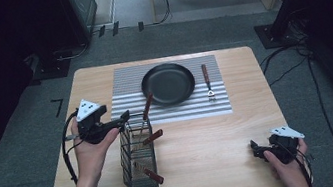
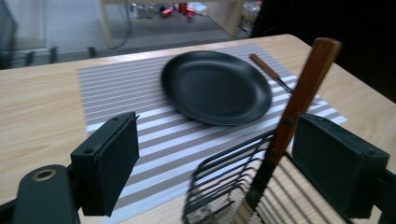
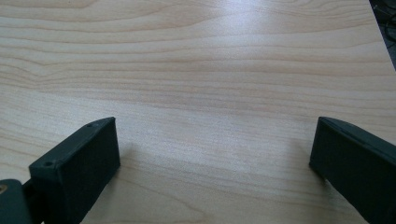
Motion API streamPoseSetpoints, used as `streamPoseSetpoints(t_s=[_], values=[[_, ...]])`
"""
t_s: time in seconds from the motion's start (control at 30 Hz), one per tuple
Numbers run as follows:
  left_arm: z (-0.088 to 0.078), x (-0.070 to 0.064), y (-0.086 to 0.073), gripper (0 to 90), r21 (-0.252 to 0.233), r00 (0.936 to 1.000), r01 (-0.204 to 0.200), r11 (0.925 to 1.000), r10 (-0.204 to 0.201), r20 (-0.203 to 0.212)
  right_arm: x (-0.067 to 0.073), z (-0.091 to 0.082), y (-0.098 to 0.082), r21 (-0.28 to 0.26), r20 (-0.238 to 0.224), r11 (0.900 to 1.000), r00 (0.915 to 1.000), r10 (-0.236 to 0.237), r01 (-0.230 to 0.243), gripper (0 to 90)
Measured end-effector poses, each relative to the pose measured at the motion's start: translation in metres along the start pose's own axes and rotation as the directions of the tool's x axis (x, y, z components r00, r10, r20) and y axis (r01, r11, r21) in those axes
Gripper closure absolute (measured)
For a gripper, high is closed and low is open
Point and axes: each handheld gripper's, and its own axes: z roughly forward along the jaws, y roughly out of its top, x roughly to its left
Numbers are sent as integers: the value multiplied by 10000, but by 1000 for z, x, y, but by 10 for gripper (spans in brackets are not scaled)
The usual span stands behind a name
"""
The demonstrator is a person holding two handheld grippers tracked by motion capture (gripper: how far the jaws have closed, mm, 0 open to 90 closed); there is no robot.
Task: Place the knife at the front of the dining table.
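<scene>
Plainly, we find no readable writing or brand anywhere. Our left gripper (image 2: pixel 215 163) stands with jaws apart, not pressing; a wooden-handled knife (image 2: pixel 299 100) rises between them, close to the right jaw, from the wire basket (image 2: pixel 224 186) just below. Ahead lies the black pan (image 2: pixel 215 86) on a striped mat (image 2: pixel 121 93). Our right gripper (image 3: pixel 215 163) rests open over the bare table (image 3: pixel 196 70).

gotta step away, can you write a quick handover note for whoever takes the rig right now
Left gripper: open, fingers either side of a wooden-handled utensil standing in the wire basket, not gripping it.
Right gripper: open, idle over bare table, front right.
Basket also holds two other utensils. A fork lies on the striped mat right of the black plate.
Likely left: grip the utensil, lift it out.
</scene>
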Motion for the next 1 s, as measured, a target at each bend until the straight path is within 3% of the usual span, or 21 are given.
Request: streamPoseSetpoints(t_s=[0.07,0.13,0.27,0.3,0.37,0.47,0.53,0.73,0.8,0.93,1.0], values=[[4,-3,4,167,55,9995,-142,9999,140,271,0,0,0,-2,3,10000,10000,-1,1,11],[8,-6,8,249,8,9976,-376,9993,375,591,0,0,0,0,0,10000,10000,7,-7,11],[16,-11,14,319,34,9893,-827,9966,817,1205,0,0,0,-2,0,10000,10000,2,-2,11],[18,-11,15,367,57,9858,-941,9956,923,1401,0,0,0,-6,2,10000,10000,0,0,11],[24,-12,17,374,153,9791,-1014,9947,971,1784,0,0,0,-5,-1,10000,10000,13,-13,11],[31,-14,20,432,218,9607,-1126,9934,1032,2578,0,0,0,-4,-5,10000,10000,3,-3,10],[35,-16,21,468,302,9531,-1175,9926,1041,2843,0,0,0,-3,-7,10000,10000,7,-7,11],[47,-24,28,549,754,9381,-1533,9853,1211,3244,0,0,0,-5,-1,10000,10000,-3,3,11],[51,-27,30,556,772,9377,-1643,9834,1315,3215,0,0,0,-6,0,10000,10000,0,0,11],[55,-33,33,566,890,9323,-2203,9714,1829,3119,0,0,0,7,-1,10000,10000,10,-10,10],[56,-34,34,588,844,9318,-2206,9717,1844,3127,0,0,0,5,-3,10000,10000,14,-14,11]])
